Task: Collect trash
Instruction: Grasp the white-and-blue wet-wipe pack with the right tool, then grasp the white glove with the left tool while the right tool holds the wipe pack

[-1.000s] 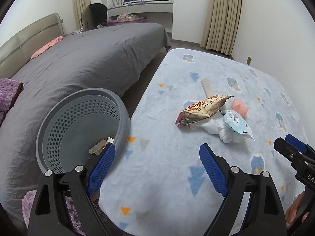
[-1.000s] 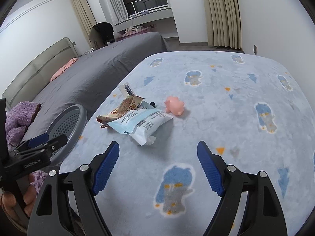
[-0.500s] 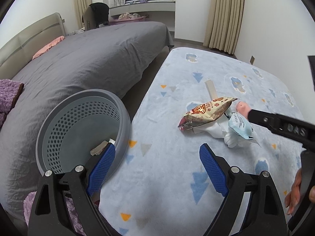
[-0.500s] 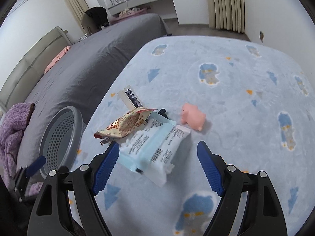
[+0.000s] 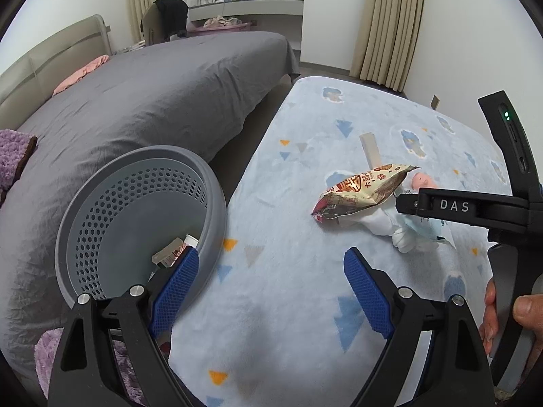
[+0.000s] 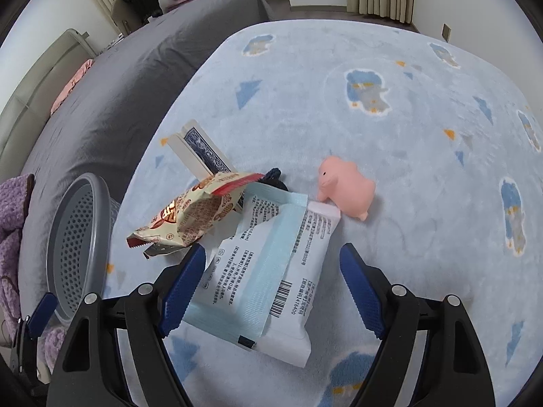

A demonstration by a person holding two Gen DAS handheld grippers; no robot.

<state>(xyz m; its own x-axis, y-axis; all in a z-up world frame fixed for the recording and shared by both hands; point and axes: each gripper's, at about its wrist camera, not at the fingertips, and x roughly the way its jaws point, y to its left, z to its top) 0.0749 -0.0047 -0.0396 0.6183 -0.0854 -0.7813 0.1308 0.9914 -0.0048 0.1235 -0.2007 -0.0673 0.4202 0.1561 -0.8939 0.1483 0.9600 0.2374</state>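
A pile of trash lies on the light blue blanket [image 6: 373,101]: a beige snack wrapper [image 6: 193,213], a pale blue and white packet [image 6: 268,271] and a card box [image 6: 203,152]. My right gripper [image 6: 271,281] is open, jaws astride the packet just above it. The wrapper also shows in the left wrist view [image 5: 363,190], with my right gripper's finger reaching over the pile. My left gripper [image 5: 271,288] is open and empty, low over the blanket beside the grey perforated basket [image 5: 101,224], which holds a few scraps.
A pink toy pig [image 6: 346,190] lies right of the pile. A grey bed [image 5: 152,95] runs along the left. The basket shows in the right wrist view [image 6: 74,237] at the left. A purple fabric [image 5: 13,159] lies on the bed.
My right gripper has moved forward and down over the pile until the packet lies between its jaws. My left gripper has barely moved.
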